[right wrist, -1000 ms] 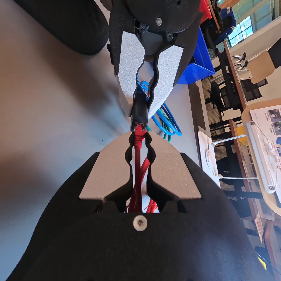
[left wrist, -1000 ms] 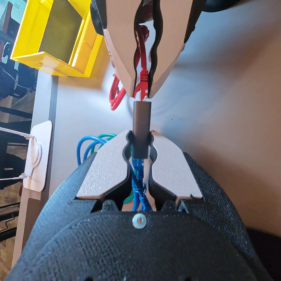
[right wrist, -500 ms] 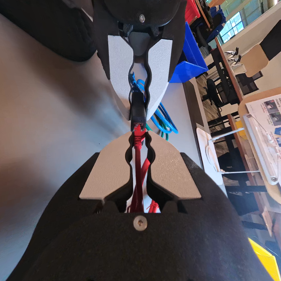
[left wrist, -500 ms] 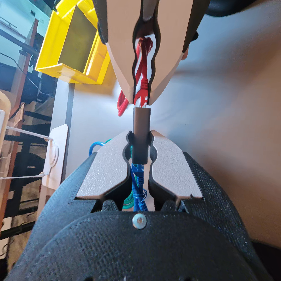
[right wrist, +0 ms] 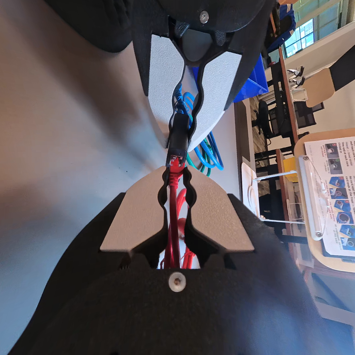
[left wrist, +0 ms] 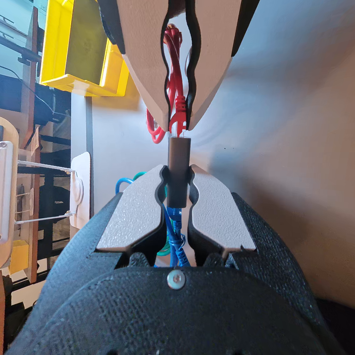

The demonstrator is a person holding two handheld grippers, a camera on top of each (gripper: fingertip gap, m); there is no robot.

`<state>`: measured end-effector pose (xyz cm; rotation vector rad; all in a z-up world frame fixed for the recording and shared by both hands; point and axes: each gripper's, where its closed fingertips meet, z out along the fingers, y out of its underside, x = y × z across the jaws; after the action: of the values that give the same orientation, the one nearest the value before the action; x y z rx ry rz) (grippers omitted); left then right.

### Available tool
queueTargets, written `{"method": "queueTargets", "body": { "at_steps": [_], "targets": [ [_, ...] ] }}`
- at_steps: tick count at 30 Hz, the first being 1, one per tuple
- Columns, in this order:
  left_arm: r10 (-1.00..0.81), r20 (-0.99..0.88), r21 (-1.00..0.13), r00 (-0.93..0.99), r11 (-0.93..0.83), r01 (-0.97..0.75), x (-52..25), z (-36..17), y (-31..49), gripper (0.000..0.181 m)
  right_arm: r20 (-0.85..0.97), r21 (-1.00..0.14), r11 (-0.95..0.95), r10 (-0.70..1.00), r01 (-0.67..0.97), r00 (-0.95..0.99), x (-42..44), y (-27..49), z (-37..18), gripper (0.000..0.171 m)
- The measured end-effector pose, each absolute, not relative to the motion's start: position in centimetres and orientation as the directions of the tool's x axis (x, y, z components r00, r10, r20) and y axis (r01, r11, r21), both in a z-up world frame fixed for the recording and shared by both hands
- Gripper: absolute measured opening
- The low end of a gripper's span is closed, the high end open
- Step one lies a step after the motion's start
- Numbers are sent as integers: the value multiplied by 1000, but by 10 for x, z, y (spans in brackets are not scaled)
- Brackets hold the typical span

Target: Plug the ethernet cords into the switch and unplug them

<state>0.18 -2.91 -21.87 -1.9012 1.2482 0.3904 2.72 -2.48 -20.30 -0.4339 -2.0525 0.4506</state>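
Left wrist view, near to far. The left gripper (left wrist: 177,172) is pinched on a small black switch (left wrist: 179,172), a slim dark block with a blue cord (left wrist: 177,226) plugged into its near end and trailing back between the fingers. Facing it, the right gripper (left wrist: 178,128) is clamped on the plug of the red cord (left wrist: 179,113), whose clear tip sits at the mouth of the switch's far port.

Change over the last second: the plug has stayed at the port mouth with its clear tip still exposed, while both grippers swung together, so the yellow bin (left wrist: 80,48) has slid toward the frame's upper left. The red plug therefore appears not fully seated or already partly withdrawn; which cannot be told.

The right wrist view confirms the red plug (right wrist: 175,169) entering the black body (right wrist: 178,134).

Surface and room: a plain pale grey table (left wrist: 278,134) carrying loose blue and green cord loops (right wrist: 209,153); beyond its edge a blue bin (right wrist: 253,80), a white stand (right wrist: 249,192), a printed sheet (right wrist: 336,192), and office furniture.
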Motion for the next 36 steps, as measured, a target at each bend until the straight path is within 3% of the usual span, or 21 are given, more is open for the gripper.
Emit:
{"method": "queueTargets", "body": {
  "at_steps": [12,19,24,33,36],
  "targets": [
    [-656,-674,-329,341,-146,-933,1,-237,-31,22,689,-317,948,259,39,-677,34,-36,-220,15],
    [-653,-633,-433,416,-146,-889,2,-230,-31,22,631,-379,924,295,46,-717,34,-34,-212,14],
    [-656,-578,-548,486,-129,-826,9,-215,-32,22,592,-514,856,398,51,-701,38,-36,-194,13],
    [-669,-532,-632,518,-93,-769,25,-200,-32,22,505,-642,764,488,68,-712,52,-33,-179,13],
    [-655,-530,-634,539,-117,-765,24,-201,-29,22,546,-601,796,478,76,-688,52,-30,-179,13]
  ]
}}
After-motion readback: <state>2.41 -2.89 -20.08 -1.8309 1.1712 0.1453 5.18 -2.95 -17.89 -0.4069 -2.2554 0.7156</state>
